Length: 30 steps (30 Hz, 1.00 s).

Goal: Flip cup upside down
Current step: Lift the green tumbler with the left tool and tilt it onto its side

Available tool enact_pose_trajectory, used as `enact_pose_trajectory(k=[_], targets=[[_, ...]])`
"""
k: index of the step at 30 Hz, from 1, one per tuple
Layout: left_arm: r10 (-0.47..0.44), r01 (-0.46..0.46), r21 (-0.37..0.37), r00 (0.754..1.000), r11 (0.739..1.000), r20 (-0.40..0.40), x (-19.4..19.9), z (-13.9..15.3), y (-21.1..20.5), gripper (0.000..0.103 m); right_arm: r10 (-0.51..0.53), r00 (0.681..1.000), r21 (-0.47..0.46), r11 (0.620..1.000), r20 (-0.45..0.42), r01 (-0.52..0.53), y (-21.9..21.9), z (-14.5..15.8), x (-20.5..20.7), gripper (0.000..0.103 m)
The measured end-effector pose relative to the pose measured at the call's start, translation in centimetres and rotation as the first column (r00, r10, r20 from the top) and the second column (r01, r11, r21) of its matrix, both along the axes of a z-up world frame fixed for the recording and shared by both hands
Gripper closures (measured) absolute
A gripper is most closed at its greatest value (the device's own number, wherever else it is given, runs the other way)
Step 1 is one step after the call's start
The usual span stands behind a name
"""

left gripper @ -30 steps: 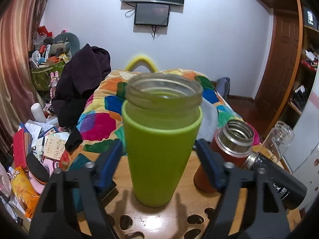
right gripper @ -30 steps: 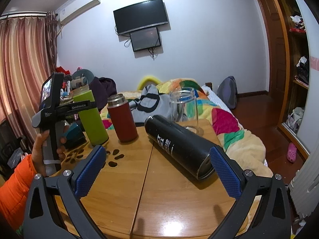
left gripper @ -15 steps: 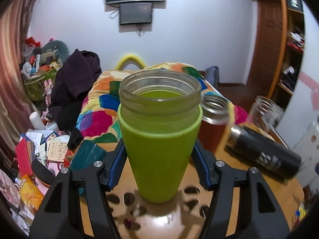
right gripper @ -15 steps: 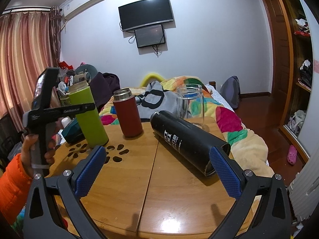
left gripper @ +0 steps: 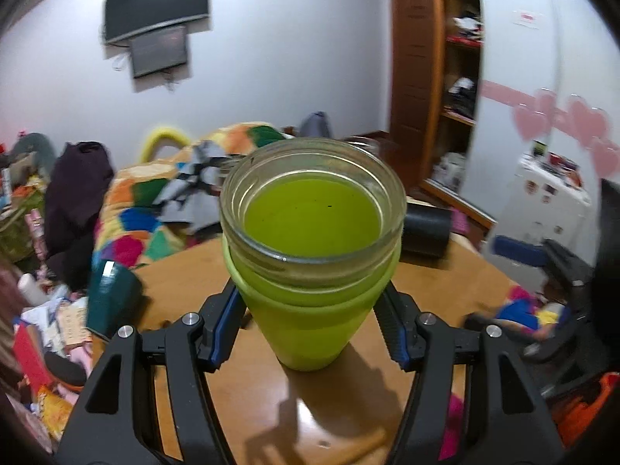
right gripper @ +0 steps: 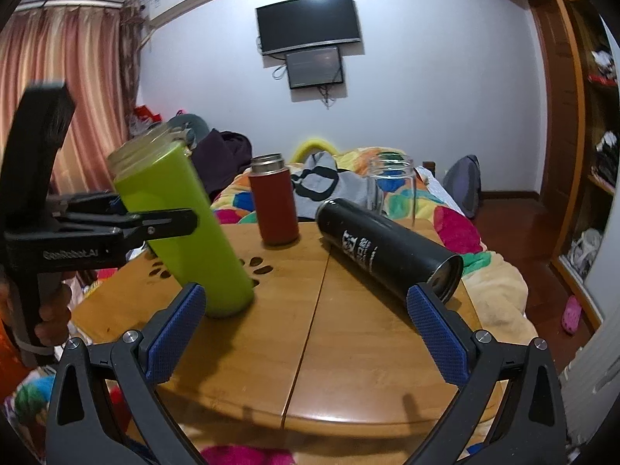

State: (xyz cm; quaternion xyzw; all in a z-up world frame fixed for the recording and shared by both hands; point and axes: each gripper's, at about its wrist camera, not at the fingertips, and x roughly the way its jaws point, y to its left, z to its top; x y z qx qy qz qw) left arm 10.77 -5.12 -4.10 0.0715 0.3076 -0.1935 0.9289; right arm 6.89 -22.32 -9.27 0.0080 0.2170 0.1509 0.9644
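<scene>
The cup is a tall glass tumbler in a lime-green sleeve [left gripper: 310,302], mouth up and empty. My left gripper [left gripper: 312,321] is shut on its middle, one blue pad on each side. In the right wrist view the green cup [right gripper: 182,224] is lifted off the round wooden table [right gripper: 348,341] and tilted, its mouth leaning to the left, with the left gripper [right gripper: 155,224] clamped across it. My right gripper [right gripper: 306,333] is open and empty over the table's near edge.
On the table stand a red flask [right gripper: 274,201] and a clear glass jar [right gripper: 391,190]; a black flask [right gripper: 387,248] lies on its side at the right. A bed with a colourful quilt [right gripper: 445,228] lies behind. Clutter covers the floor at the left [left gripper: 42,310].
My left gripper closed on the green cup, lifted it off the table and tilted it toward the left. The right gripper stayed open and nearly still.
</scene>
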Motion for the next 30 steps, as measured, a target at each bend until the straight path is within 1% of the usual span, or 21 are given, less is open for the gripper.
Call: enact_pose_trajectory(k=[4, 8, 13, 16, 18, 20, 21, 23, 24, 30], targets=[[-0.060, 0.060, -0.012, 0.998, 0.998, -0.035, -0.5, 0.4, -1.0, 0.041, 0.042, 0.999, -0.035, 0.999, 0.017, -0.042, 0.9, -0.5, -1.1, 0.000], [-0.076, 0.073, -0.042, 0.995, 0.996, -0.071, -0.1, 0.6, -0.9, 0.041, 0.102, 0.995, -0.044, 0.994, 0.014, -0.101, 1.9, -1.2, -1.0, 0.000], [-0.073, 0.053, -0.150, 0.988, 0.987, -0.133, 1.2, 0.3, 1.3, 0.041, 0.190, 0.982, -0.057, 0.980, -0.022, -0.191, 4.1, -2.5, 1.5, 0.000], [-0.079, 0.049, -0.197, 0.986, 0.979, -0.149, 1.6, 0.2, 2.0, 0.041, 0.220, 0.974, -0.097, 0.970, -0.044, -0.224, 6.0, -3.3, 3.0, 0.001], [-0.087, 0.053, -0.218, 0.985, 0.974, -0.152, 1.8, 0.1, 2.4, 0.041, 0.240, 0.969, -0.108, 0.964, -0.054, -0.245, 6.8, -3.5, 3.9, 0.005], [-0.094, 0.056, -0.235, 0.984, 0.970, -0.154, 1.9, 0.1, 2.8, 0.041, 0.264, 0.961, -0.104, 0.957, -0.076, -0.271, 7.3, -3.8, 4.8, 0.015], [-0.096, 0.057, -0.238, 0.983, 0.970, -0.154, 1.9, 0.1, 2.8, 0.041, 0.272, 0.959, -0.102, 0.955, -0.085, -0.280, 7.6, -3.9, 5.2, 0.017], [-0.102, 0.060, -0.250, 0.982, 0.966, -0.158, 2.1, 0.0, 3.0, 0.041, 0.283, 0.954, -0.099, 0.951, -0.100, -0.293, 8.1, -4.2, 5.6, 0.030], [-0.104, 0.061, -0.255, 0.982, 0.965, -0.159, 2.2, 0.0, 3.1, 0.041, 0.295, 0.949, -0.094, 0.948, -0.111, -0.305, 8.2, -4.2, 5.8, 0.034], [-0.116, 0.065, -0.286, 0.980, 0.956, -0.164, 2.4, -0.1, 3.5, 0.040, 0.288, 0.951, -0.104, 0.948, -0.114, -0.300, 8.7, -4.2, 5.3, 0.036]])
